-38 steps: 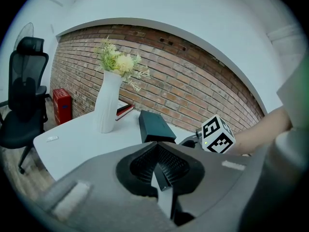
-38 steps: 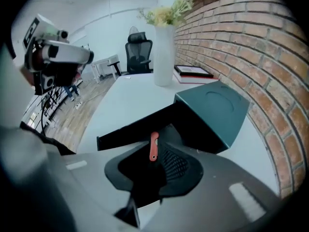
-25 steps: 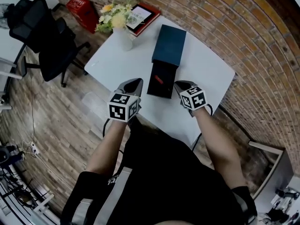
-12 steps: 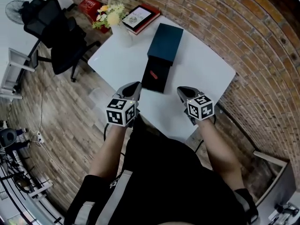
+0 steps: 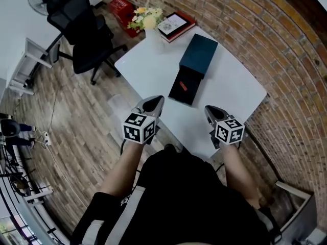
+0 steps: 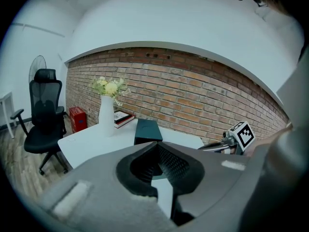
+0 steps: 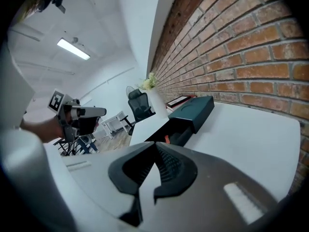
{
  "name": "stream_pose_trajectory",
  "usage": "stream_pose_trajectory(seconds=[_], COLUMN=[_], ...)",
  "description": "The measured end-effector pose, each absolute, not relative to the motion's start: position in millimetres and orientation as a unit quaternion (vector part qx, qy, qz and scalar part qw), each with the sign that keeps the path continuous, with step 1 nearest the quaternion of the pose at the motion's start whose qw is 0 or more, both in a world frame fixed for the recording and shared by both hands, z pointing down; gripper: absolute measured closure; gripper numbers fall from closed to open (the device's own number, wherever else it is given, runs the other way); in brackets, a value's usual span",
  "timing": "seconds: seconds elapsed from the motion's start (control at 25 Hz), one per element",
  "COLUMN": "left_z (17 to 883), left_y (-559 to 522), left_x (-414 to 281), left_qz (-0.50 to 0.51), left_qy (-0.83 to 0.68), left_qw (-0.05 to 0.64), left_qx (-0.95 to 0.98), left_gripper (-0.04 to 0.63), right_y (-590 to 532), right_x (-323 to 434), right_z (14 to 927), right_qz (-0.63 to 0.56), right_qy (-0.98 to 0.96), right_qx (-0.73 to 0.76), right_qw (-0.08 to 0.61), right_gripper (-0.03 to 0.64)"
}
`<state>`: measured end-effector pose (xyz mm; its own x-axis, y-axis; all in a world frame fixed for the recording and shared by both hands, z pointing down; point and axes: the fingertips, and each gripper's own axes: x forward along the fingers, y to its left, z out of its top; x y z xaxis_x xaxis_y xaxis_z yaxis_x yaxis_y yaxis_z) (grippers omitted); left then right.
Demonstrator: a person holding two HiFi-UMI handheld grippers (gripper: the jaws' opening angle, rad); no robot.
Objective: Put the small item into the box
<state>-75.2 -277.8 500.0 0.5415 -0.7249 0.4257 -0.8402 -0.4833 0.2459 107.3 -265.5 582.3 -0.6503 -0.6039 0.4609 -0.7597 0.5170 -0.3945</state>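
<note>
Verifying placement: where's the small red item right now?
Head view: the small red item lies in the open black tray of the teal box, mid-table, ahead of and between the left gripper and right gripper.

Set against red-brown brick wall [image 5: 265, 29]: dark teal box [image 5: 199, 55], red small item [image 5: 185, 85], white counter [image 5: 153, 70].

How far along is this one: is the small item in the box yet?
Done: the small item lies in the pulled-out tray of the box. In hand: nothing; the left hand-held gripper and right hand-held gripper are shut, empty. Left: probably sliding the tray shut.
</note>
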Motion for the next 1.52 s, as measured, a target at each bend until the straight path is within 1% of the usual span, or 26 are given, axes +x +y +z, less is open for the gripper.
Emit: stream_pose_trajectory(seconds=[0.24,0.44,0.64,0.88,1.08,1.28,1.52], left_z=[498,498,487,461,439,419,388], left_y=[-264,-254,-245,-242,-246,-254,-273], left_x=[-112,-129,-132,-135,-135,-118,-105], left_qz=[0.126,0.104,0.077,0.067,0.063,0.064,0.036], left_qy=[-0.469,-0.461,-0.44,-0.437,-0.458,-0.475,-0.499], left_qw=[0.204,0.203,0.186,0.155,0.141,0.123,0.126], left_qx=[0.85,0.858,0.875,0.884,0.875,0.869,0.857], left_gripper=[0.589,0.591,0.591,0.591,0.589,0.589,0.589], right_y=[-263,-255,-236,-232,-245,-253,-274], right_x=[90,74,56,51,60,84,116], right_z=[562,544,523,492,464,441,411], right_qz=[0.279,0.263,0.221,0.196,0.176,0.161,0.141], right_qy=[-0.859,-0.861,-0.88,-0.892,-0.901,-0.906,-0.908], right_qx=[0.408,0.411,0.389,0.383,0.379,0.379,0.389], right_qw=[0.132,0.14,0.158,0.141,0.117,0.1,0.07], right_gripper=[0.615,0.615,0.615,0.615,0.615,0.615,0.615])
